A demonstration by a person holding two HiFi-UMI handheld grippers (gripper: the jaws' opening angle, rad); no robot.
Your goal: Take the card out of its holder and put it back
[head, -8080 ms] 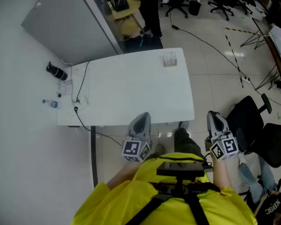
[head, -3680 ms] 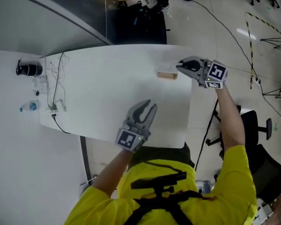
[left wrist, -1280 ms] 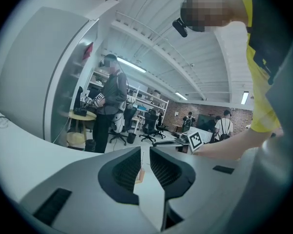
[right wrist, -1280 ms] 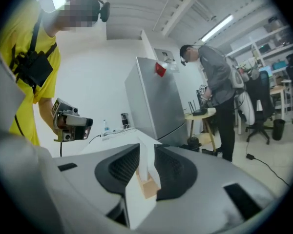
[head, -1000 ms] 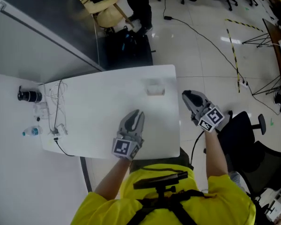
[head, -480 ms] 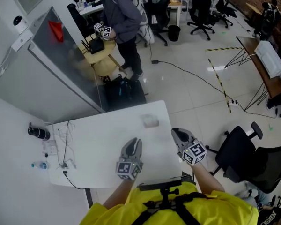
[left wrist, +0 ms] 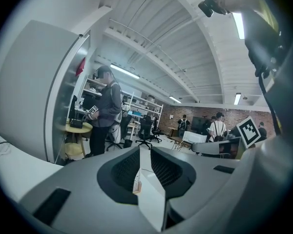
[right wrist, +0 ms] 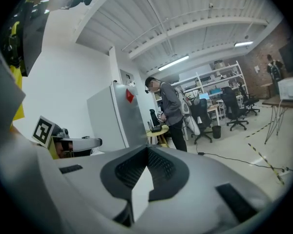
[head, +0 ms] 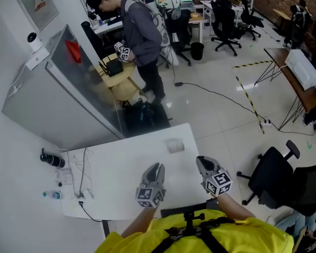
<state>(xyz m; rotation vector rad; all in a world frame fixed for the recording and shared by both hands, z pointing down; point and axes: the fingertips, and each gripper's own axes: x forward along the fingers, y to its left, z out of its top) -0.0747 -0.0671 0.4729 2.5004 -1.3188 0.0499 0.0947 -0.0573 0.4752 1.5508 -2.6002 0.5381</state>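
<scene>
While both hang at the near side of the white rectangular surface (head: 121, 173) | left claw (head: 157, 166) - jaws a slit apart, gripping nothing | right claw (head: 202, 161) - clenched, empty | small pale card holder (head: 175, 145) - near far right corner, well apart from both claws, long axis across the view, along the far edge; facing too blurred to tell
</scene>
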